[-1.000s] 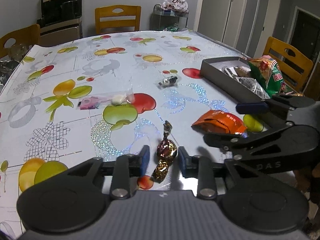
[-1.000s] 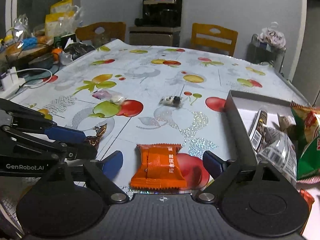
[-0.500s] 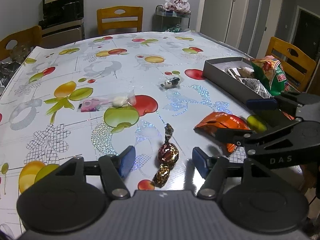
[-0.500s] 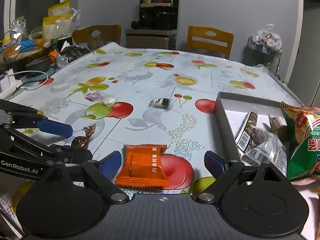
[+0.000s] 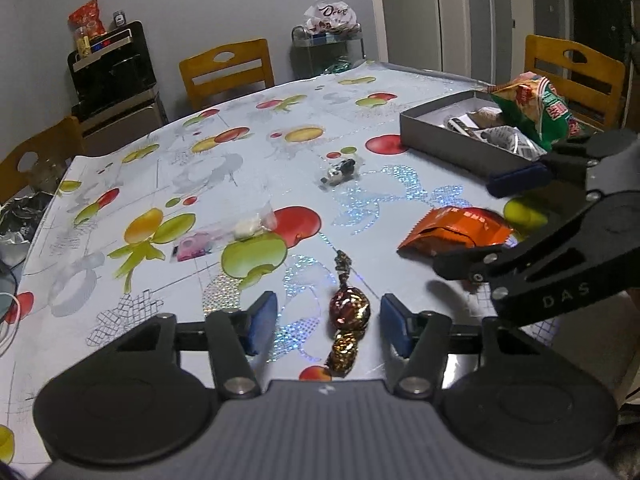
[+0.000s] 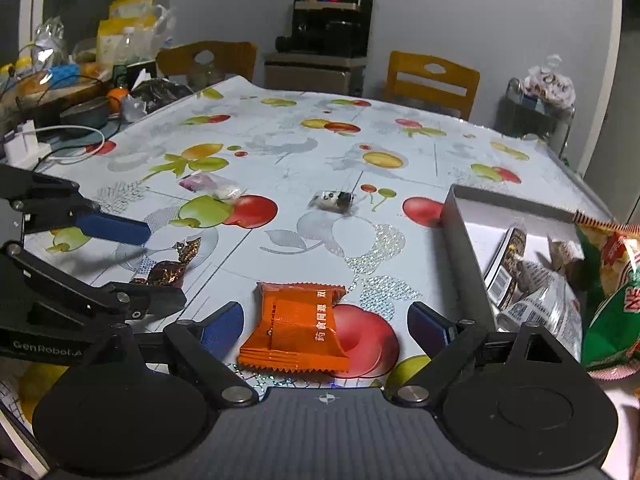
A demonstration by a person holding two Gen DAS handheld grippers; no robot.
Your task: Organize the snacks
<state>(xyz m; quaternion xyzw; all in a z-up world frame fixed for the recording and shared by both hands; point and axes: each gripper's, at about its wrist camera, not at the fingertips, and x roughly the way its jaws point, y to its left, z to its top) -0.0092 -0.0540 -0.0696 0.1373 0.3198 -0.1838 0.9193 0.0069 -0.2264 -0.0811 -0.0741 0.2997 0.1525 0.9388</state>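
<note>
A brown foil-wrapped candy point(image 5: 347, 312) lies on the fruit-print tablecloth between the open fingers of my left gripper point(image 5: 328, 324); it also shows in the right wrist view point(image 6: 168, 270). An orange snack packet point(image 6: 298, 328) lies between the open fingers of my right gripper point(image 6: 324, 326); it also shows in the left wrist view point(image 5: 456, 230). Neither gripper touches its snack. A grey box point(image 5: 440, 136) at the right holds several snack packs and a green chip bag point(image 5: 536, 110). The box also shows in the right wrist view point(image 6: 464, 240).
A small black-and-white candy point(image 5: 339, 172) and a clear packet with pink and white sweets point(image 5: 224, 234) lie further out on the table. Wooden chairs point(image 5: 226, 72) stand round the table. Clutter and cables point(image 6: 60, 136) sit at the far left edge.
My left gripper has opened wide around the brown candy and let it go. My right gripper has stayed open around the orange packet.
</note>
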